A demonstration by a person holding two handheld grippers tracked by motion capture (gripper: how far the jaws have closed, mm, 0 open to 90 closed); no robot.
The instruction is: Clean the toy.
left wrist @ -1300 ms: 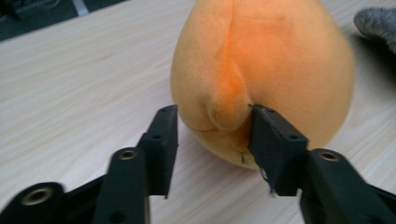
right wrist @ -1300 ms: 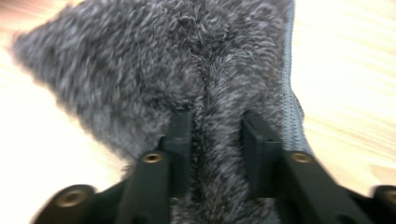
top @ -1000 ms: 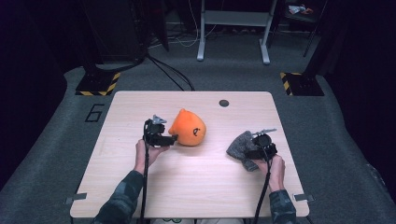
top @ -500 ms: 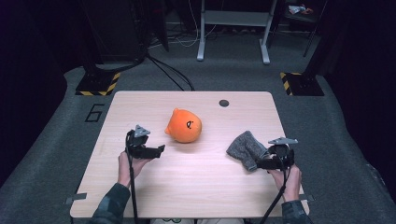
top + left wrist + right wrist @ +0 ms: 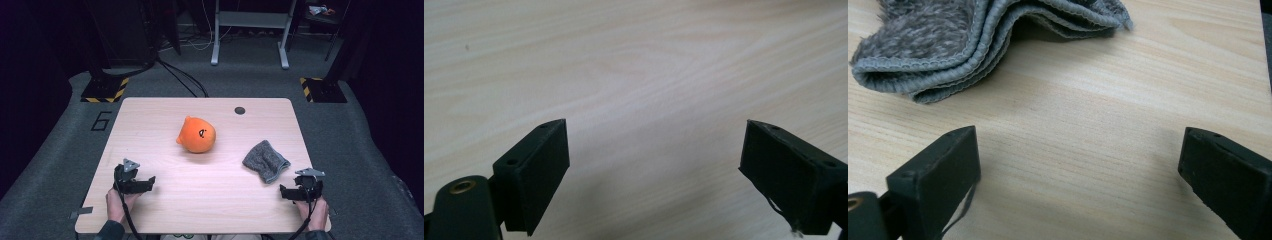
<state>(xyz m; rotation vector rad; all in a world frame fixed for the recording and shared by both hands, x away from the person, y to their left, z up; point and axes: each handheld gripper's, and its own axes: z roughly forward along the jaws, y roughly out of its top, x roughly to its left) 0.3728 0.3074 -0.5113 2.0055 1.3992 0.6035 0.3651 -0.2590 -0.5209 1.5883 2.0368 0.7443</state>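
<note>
Left tongs (image 5: 150,181), right tongs (image 5: 283,191) apart, just opened, nothing between; "6" (image 5: 102,120) marked on floor left of table (image 5: 150,115).

Fuzzy grey cloth (image 5: 938,35), matt wooden table (image 5: 210,200)

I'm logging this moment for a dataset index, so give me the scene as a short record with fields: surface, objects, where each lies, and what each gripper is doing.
surface: light wooden table
object 1: orange plush toy, at the table's middle, held by nothing
object 2: folded grey cloth, right of the toy, lying flat, apart from it
left gripper: near the front left edge, jaws open, nothing between them, bare wood ahead
right gripper: near the front right edge, jaws open, empty; the cloth lies just beyond the jaws, untouched
jaw motion: both grippers' jaws have just been opening
</note>
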